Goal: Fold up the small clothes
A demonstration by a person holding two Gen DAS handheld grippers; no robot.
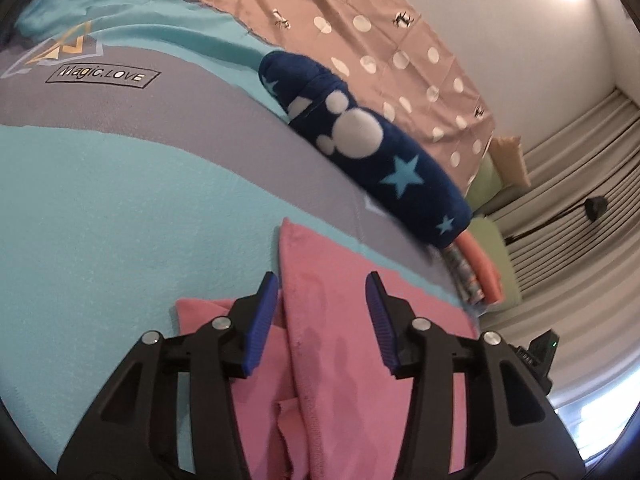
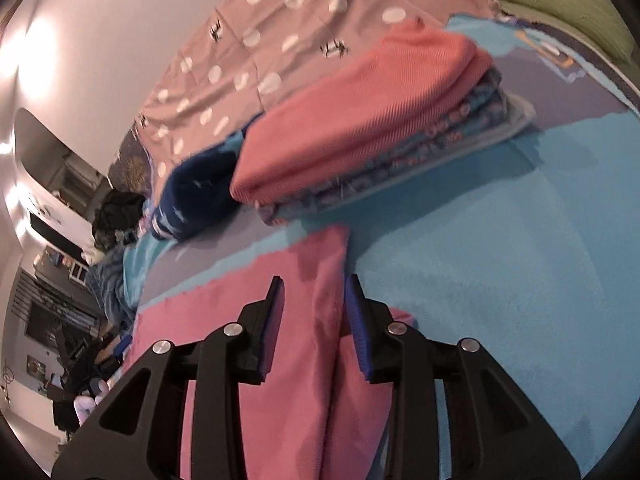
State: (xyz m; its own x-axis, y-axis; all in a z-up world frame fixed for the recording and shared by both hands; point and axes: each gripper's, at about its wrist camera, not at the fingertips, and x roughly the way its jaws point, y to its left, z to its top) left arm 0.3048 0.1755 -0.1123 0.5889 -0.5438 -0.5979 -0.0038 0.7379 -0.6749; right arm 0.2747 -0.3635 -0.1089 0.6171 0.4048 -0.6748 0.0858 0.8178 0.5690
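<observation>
A pink garment (image 1: 336, 312) lies partly folded on the turquoise and grey blanket (image 1: 120, 208). My left gripper (image 1: 322, 284) is open, its jaws astride a folded edge of the pink cloth. In the right wrist view the same pink garment (image 2: 304, 280) runs between the jaws of my right gripper (image 2: 314, 286), which stand apart on either side of a raised fold; whether the pads press the cloth is not clear.
A folded navy fleece with stars (image 1: 368, 140) lies beyond the pink garment. A stack of folded clothes, coral on top (image 2: 360, 120), stands ahead of the right gripper. A polka-dot bedsheet (image 1: 360, 20) lies behind. Curtains (image 1: 580, 168) hang to the right.
</observation>
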